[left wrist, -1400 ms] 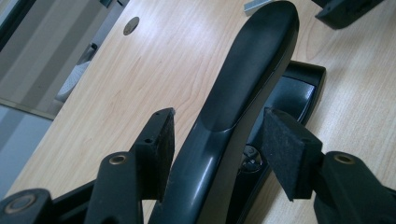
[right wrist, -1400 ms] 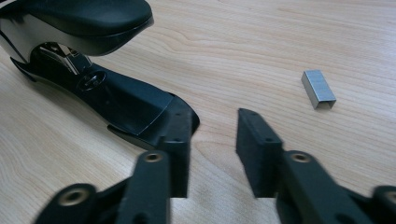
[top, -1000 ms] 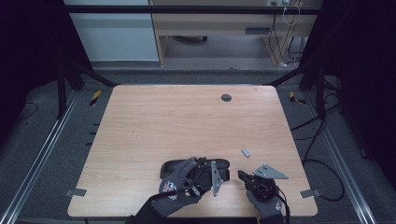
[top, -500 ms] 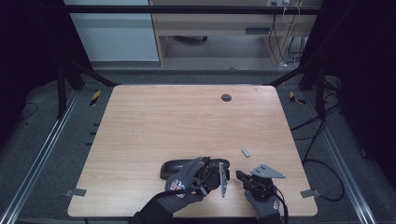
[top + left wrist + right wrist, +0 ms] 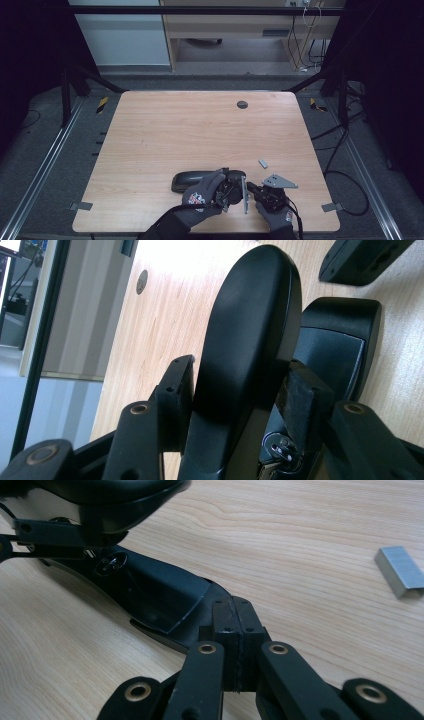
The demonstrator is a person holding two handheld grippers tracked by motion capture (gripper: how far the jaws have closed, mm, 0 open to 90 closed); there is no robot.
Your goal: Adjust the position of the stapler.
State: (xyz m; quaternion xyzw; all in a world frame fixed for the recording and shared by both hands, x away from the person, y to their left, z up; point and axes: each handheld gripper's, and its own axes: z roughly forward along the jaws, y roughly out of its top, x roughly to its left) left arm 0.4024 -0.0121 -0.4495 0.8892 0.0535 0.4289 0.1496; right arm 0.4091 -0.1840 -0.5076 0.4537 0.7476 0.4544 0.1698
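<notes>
Stapler at the bench's near edge, between 2 grippers

The black stapler [image 5: 200,180] lies near the front of the bench [image 5: 190,130], its long axis running left to right. The left gripper [image 5: 235,390] has been closing its fingers around the raised top arm [image 5: 250,330]. The right gripper [image 5: 239,630] has its fingers pressed together at the base [image 5: 160,600]. A staple strip [image 5: 402,570] lies beside.

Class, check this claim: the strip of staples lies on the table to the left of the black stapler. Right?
Wrong side. The high view shows the strip of staples lying on the table to the right of the black stapler, beyond both grippers.
</notes>
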